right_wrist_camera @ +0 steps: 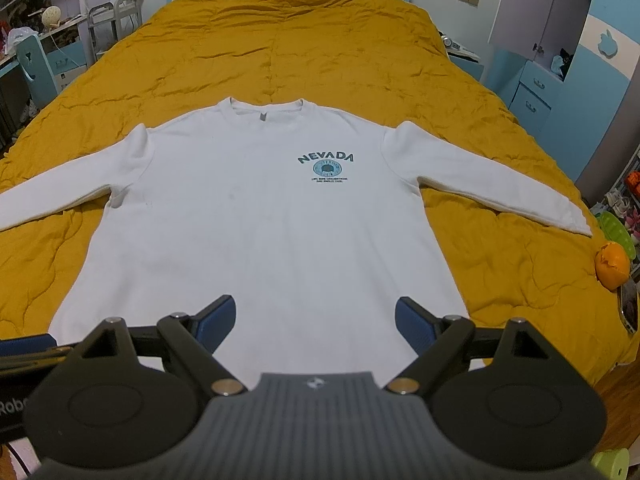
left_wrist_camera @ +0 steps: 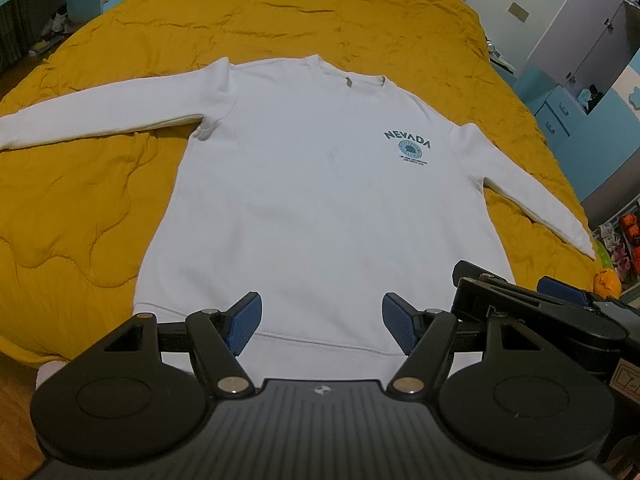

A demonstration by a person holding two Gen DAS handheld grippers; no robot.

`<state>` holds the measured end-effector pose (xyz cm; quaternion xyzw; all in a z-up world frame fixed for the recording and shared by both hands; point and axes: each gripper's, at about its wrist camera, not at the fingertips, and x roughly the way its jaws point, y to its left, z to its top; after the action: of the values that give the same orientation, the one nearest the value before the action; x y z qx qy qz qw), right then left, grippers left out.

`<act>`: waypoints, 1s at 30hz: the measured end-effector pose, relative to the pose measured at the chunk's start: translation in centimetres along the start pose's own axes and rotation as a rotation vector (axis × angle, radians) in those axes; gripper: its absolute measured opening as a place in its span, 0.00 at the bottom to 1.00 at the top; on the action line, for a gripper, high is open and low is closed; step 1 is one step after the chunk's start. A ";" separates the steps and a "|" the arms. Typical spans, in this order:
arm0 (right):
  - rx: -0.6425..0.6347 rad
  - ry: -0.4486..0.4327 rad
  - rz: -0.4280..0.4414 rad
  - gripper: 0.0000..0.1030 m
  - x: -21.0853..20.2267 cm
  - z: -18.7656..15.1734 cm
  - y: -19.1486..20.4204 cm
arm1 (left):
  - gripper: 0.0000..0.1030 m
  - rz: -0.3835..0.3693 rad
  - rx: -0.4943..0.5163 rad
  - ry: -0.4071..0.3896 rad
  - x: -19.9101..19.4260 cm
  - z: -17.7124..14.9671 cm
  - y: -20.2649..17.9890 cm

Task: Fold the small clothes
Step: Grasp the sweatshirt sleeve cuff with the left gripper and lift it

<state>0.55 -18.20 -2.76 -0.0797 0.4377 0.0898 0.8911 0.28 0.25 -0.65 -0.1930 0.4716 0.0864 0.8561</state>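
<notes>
A white long-sleeved sweatshirt (left_wrist_camera: 312, 200) with a teal NEVADA print lies flat and face up on a mustard quilt, both sleeves spread out; it also shows in the right wrist view (right_wrist_camera: 260, 216). My left gripper (left_wrist_camera: 322, 322) is open and empty, hovering just above the bottom hem near its middle. My right gripper (right_wrist_camera: 316, 322) is open and empty above the hem, a little to the right of the left one; its black body shows in the left wrist view (left_wrist_camera: 540, 312).
The mustard quilt (right_wrist_camera: 280, 40) covers a bed. An orange object (right_wrist_camera: 612, 264) lies on the quilt's right edge beside the right cuff. Blue drawers (right_wrist_camera: 532, 96) and a wardrobe stand right of the bed, a desk and shelves left. Wooden floor lies at the bed's foot.
</notes>
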 end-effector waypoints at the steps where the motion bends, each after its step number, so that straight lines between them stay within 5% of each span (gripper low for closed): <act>1: 0.000 0.001 0.000 0.80 0.1 0.0 0.0 | 0.78 0.000 -0.001 0.001 0.0 0.0 0.0; 22: -0.002 -0.006 0.036 0.80 1.5 0.5 0.0 | 0.79 -0.051 -0.054 0.025 1.4 0.3 1.6; 27: -0.067 -0.122 0.196 0.80 1.8 1.4 1.1 | 0.79 -0.126 -0.238 -0.149 0.3 0.6 7.3; 30: -0.184 -0.109 0.260 0.80 3.2 2.0 3.4 | 0.79 -0.226 -0.343 -0.261 0.2 1.0 12.1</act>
<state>3.25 -14.15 -4.33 -0.0986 0.3855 0.2482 0.8832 -2.87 11.69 -3.38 -0.3741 0.3108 0.0930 0.8688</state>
